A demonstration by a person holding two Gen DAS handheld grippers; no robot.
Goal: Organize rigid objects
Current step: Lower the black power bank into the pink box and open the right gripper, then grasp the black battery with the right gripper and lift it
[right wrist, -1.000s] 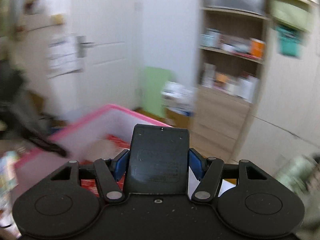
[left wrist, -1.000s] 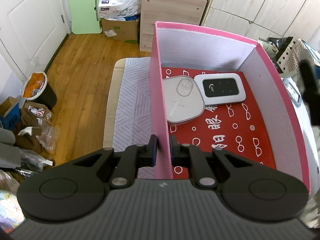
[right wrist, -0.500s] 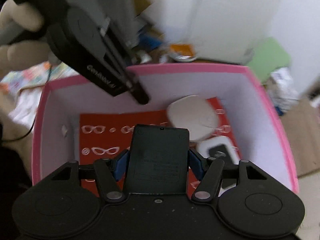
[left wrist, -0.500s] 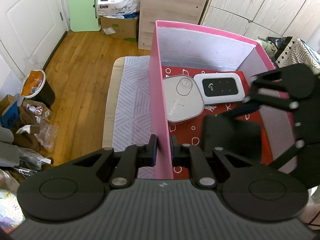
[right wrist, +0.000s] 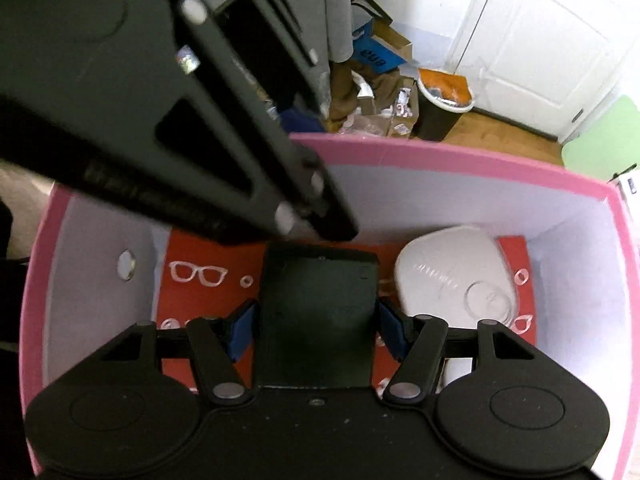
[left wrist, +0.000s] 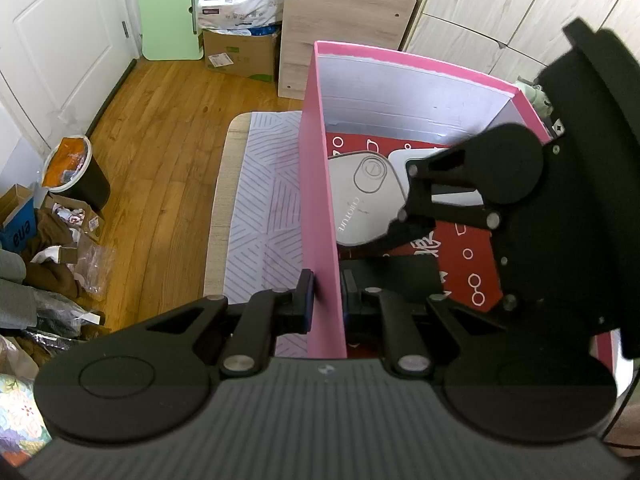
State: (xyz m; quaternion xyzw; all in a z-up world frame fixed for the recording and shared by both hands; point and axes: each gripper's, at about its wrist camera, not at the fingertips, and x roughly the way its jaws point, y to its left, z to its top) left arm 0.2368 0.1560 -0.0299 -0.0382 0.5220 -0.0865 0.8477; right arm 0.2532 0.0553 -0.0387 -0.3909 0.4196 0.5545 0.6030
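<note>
Right hand-held gripper grips the black device directly over the box floor; left hand-held gripper pinches the box wall. Lower yours straight down.

A lived-in home room: honey-coloured wooden plank floor, white panelled door, pale wood-grain wardrobe doors, a full black waste bin (orange wrapper on top), taped cardboard boxes.

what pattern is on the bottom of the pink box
The pink box has a red floor printed with white eyeglasses and small ring shapes, clearest in the right wrist view.
</note>
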